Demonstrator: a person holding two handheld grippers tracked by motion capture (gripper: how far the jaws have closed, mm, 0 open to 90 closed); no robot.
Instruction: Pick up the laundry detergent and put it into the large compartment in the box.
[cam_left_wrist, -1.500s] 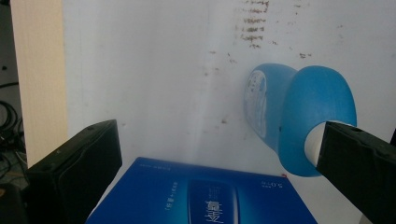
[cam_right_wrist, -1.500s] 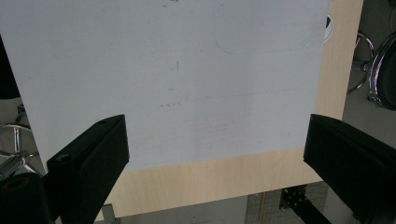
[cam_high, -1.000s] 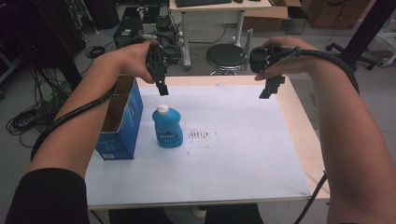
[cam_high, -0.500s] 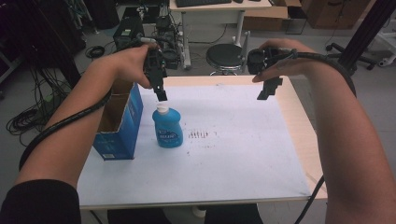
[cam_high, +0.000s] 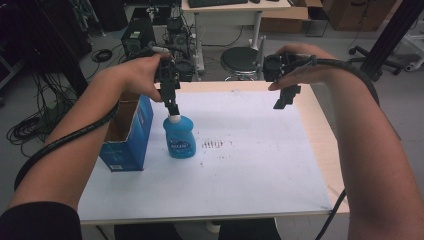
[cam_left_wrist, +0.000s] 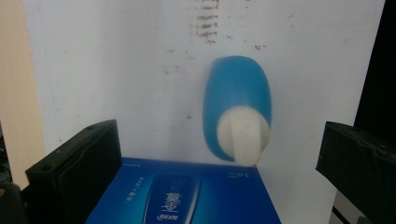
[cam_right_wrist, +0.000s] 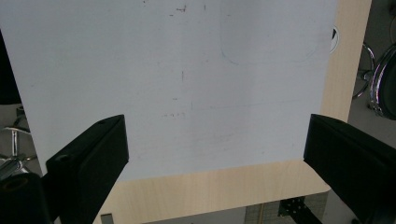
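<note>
Overhead, the blue box (cam_high: 125, 135) shows its open top while the left gripper view catches just its printed face, the left gripper (cam_high: 172, 107) hanging wide-jawed seemingly just above the blue bottle (cam_high: 179, 137) beside it, and the right gripper (cam_high: 282, 102), jaws equally spread, poised over bare white table (cam_high: 260, 170).

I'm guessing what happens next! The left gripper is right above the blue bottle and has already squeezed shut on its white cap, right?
Not quite. The left gripper is above the blue bottle, but its jaws stand wide open either side of the white cap, as the left gripper view shows.
</note>
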